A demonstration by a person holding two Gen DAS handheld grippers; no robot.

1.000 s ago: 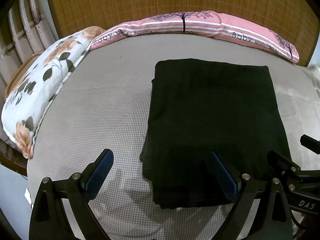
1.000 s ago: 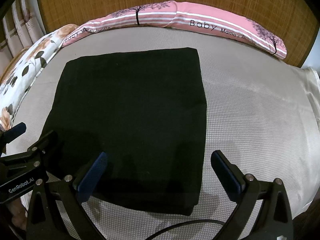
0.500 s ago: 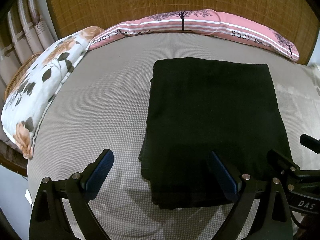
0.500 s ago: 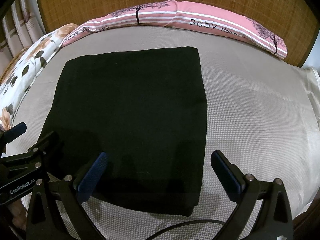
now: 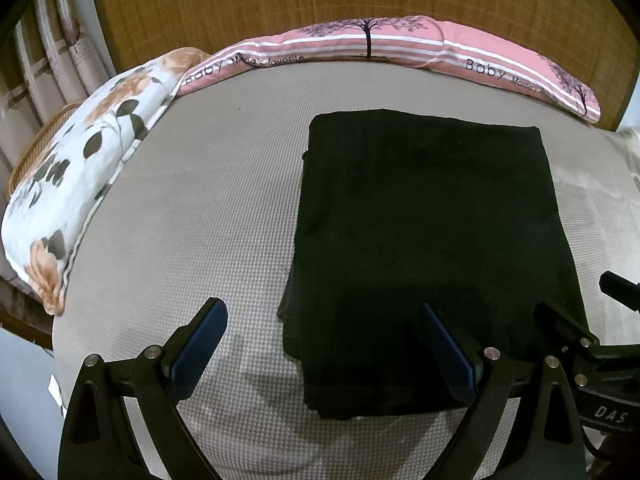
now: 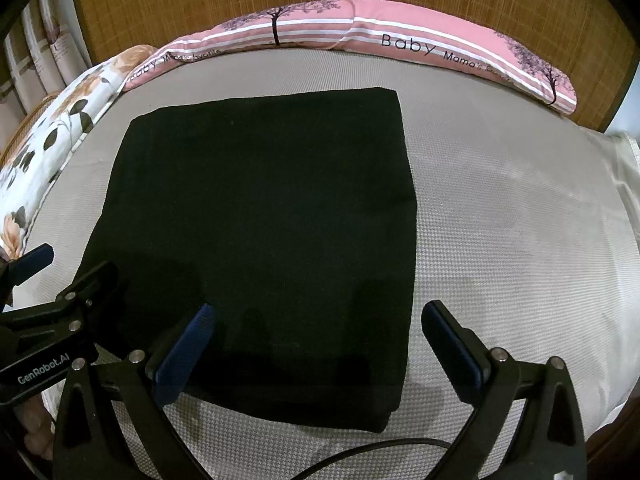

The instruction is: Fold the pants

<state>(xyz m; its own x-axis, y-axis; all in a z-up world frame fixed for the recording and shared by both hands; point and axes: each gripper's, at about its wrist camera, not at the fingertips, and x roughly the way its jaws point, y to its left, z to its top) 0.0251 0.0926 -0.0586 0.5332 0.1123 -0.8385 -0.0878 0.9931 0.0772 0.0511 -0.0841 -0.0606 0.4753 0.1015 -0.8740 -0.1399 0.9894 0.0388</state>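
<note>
The pants (image 5: 428, 248) lie folded into a flat black rectangle on the grey bed (image 5: 192, 216), layered edges showing at 9 o'clock in the left view. Left gripper (image 5: 324, 344) hangs above the near left corner, jaws spread wide, holding nothing. Right gripper (image 6: 320, 344) hovers over the near right edge, jaws wide apart too, empty. The pink bolster (image 6: 400, 40) curves along the headboard at 12 o'clock, and a floral pillow (image 5: 80, 184) sits at 9 o'clock. A black cable (image 6: 360, 452) trails below the right gripper.
</note>
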